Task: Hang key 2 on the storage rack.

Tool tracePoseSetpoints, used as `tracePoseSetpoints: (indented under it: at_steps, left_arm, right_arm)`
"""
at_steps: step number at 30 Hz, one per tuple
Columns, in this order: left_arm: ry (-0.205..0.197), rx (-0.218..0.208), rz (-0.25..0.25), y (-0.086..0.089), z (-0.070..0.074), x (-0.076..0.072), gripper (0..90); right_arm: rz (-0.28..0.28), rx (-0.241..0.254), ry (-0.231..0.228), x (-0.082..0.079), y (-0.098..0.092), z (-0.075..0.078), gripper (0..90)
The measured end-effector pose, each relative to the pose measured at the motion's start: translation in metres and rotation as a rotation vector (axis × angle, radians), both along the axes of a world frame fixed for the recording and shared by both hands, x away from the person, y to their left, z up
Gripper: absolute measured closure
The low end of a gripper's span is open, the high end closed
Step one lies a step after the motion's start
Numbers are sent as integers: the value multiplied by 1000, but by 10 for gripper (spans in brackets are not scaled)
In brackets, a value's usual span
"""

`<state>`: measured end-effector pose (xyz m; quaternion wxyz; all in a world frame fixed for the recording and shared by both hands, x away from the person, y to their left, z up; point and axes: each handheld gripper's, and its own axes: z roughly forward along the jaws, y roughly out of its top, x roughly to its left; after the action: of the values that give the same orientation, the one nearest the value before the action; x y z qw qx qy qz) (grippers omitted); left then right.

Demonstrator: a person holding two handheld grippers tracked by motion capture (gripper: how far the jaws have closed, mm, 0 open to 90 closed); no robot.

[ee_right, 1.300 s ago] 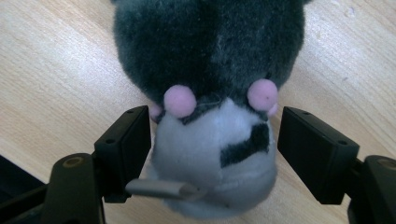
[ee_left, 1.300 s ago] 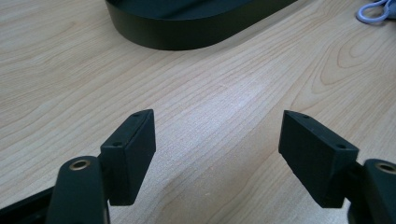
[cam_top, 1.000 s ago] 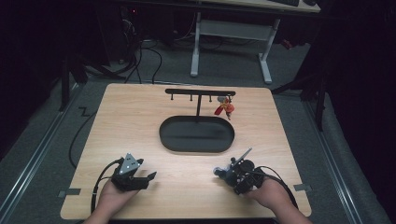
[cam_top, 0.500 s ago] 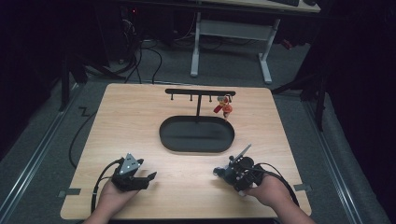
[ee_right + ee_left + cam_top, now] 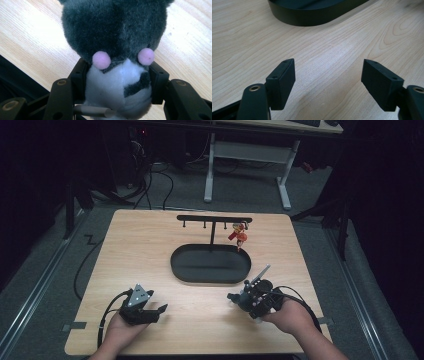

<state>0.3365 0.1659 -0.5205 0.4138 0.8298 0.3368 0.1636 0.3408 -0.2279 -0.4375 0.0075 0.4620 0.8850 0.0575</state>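
Note:
A grey and white plush toy [image 5: 115, 50] with two pink cheeks sits between the jaws of my right gripper [image 5: 117, 82], which is shut on its white belly. In the high view the right gripper [image 5: 245, 299] and the plush toy [image 5: 236, 298] are at the table's front right, just off the black oval tray [image 5: 210, 264]. My left gripper [image 5: 155, 312] rests at the front left; in its own view the left gripper [image 5: 328, 85] is open with bare wood between the jaws. A black hook rack [image 5: 214, 219] rises behind the tray, with a red charm [image 5: 238, 236] hanging at its right end.
The wooden table [image 5: 150, 250] ends close to both hands at the front. The tray's rim [image 5: 312, 17] lies ahead of the left gripper. Cables trail from both grippers, and a white desk frame [image 5: 245, 155] stands on the floor behind the table.
My right gripper has turned slightly and shifted a little toward the tray with the plush toy in it. The left gripper has stayed put.

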Motion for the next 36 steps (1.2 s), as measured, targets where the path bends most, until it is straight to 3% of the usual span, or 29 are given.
tracePoseSetpoints:
  at_steps: [6, 30, 36]
  left_arm:
    - [-2, -1, -3, -1, 0, 0, 278]
    - [0, 3, -7, 0, -1, 0, 277]
    - [0, 6, -9, 0, -1, 0, 278]
  right_arm:
    - [-28, 12, 0, 6, 0, 10, 467]
    - [-23, 50, -10, 39, 16, 69, 467]
    - [-18, 37, -8, 43, 17, 84, 466]
